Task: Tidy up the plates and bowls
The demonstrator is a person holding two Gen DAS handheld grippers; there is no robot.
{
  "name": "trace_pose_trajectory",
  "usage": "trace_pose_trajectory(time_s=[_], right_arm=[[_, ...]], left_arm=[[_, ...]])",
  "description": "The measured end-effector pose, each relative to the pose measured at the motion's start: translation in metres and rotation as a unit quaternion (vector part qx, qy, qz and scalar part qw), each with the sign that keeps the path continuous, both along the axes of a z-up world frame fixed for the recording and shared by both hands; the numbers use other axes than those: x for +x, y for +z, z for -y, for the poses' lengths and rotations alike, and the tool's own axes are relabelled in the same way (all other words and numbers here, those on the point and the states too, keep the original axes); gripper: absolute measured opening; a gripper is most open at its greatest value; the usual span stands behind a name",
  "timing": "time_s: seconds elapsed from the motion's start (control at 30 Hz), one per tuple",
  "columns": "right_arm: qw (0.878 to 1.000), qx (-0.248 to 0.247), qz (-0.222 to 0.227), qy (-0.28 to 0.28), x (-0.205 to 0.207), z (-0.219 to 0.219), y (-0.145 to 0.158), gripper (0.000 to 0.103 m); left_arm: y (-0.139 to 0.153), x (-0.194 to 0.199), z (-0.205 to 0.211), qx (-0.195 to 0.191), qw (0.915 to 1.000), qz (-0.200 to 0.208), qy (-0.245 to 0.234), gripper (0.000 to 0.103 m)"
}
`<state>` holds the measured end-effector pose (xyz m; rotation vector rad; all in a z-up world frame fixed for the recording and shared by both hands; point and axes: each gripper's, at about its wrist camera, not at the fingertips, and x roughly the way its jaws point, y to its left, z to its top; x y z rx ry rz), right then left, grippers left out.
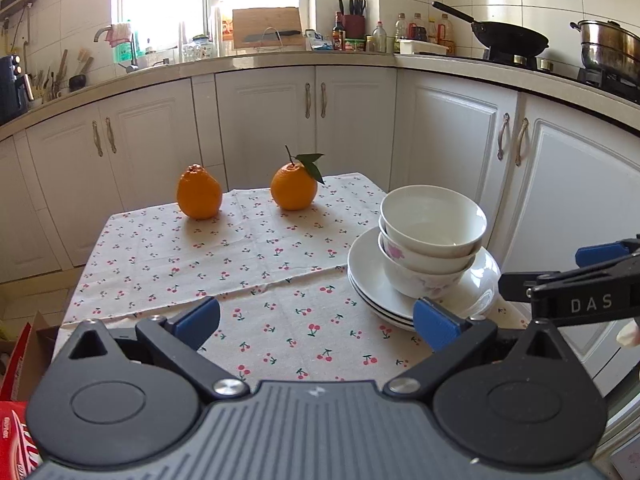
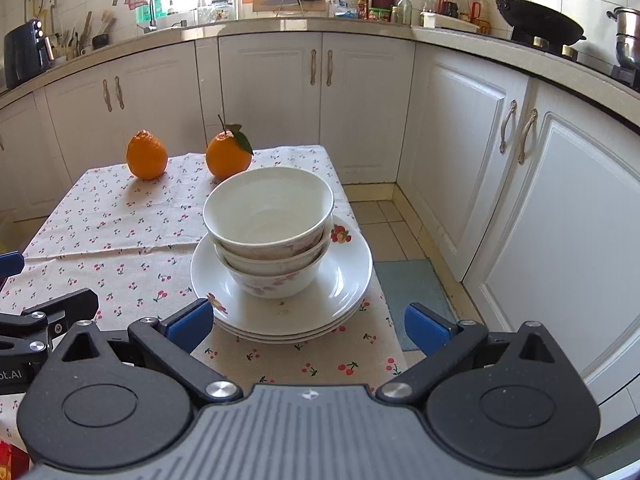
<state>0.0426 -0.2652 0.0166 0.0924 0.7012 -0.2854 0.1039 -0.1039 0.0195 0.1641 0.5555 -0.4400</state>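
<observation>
Jaws wide, empty; bowls point(image 2: 269, 216) upright, mouths up, on plates point(image 2: 340, 292).

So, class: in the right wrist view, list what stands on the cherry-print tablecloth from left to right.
Orange without a leaf → orange with a leaf → stack of three bowls on the stacked plates.

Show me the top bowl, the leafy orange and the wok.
top bowl point(image 2: 268, 208): right wrist view, inner wall.
leafy orange point(image 1: 293, 188): left wrist view, front skin.
wok point(image 1: 510, 38): left wrist view, outer side.
</observation>
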Motion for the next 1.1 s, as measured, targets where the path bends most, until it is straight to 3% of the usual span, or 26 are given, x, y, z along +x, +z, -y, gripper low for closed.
trace_pose_trajectory(time_s=[0.33, 1.1], right_arm=[[0.999, -0.018, 0.034, -0.008, -0.005, -0.012, 0.025, 0.103], [0.999, -0.033, 0.037, 0.006, -0.005, -0.024, 0.026, 0.103]], left_arm=[[0.018, -0.006, -0.008, -0.013, 0.9993, 0.015, 0.031, 0.102], [0.018, -0.007, -0.01, -0.022, 0.9983, 0.015, 0.052, 0.102]])
